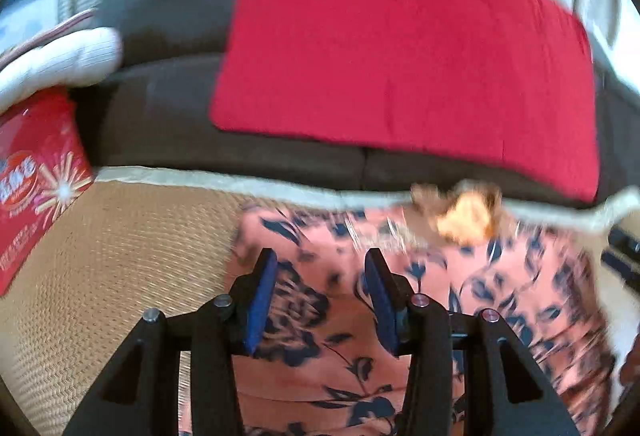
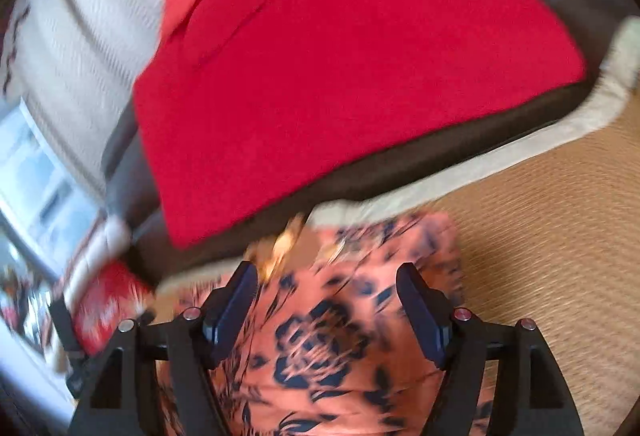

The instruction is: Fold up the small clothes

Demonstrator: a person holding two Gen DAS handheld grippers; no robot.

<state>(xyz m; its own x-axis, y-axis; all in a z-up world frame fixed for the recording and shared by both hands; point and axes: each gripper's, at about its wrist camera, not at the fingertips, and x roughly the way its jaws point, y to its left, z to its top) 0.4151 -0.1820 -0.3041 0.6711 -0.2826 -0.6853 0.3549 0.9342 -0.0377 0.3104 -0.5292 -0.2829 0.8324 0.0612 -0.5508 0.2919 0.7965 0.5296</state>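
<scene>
Pink floral garment (image 1: 420, 308) spread flat on a woven tan mat (image 1: 120, 256), presumably laid out so folds can be set square; far edge near the mat's pale border (image 1: 248, 180), a small yellowish trim or tag (image 1: 464, 212) there, too blurred to name; left gripper (image 1: 320, 300) above the cloth, jaws partly apart, nothing between the blue pads (image 1: 260, 300); right gripper (image 2: 328, 312) likewise over the fabric, jaws wide, nothing pinched, most likely just after a release; beyond the border, a dark cushion (image 1: 168, 108) carrying a red cloth (image 1: 400, 48), apparently set aside; off to the side, a red printed box (image 1: 36, 180) and white ribbed fabric (image 1: 68, 56), clear of the working patch.
</scene>
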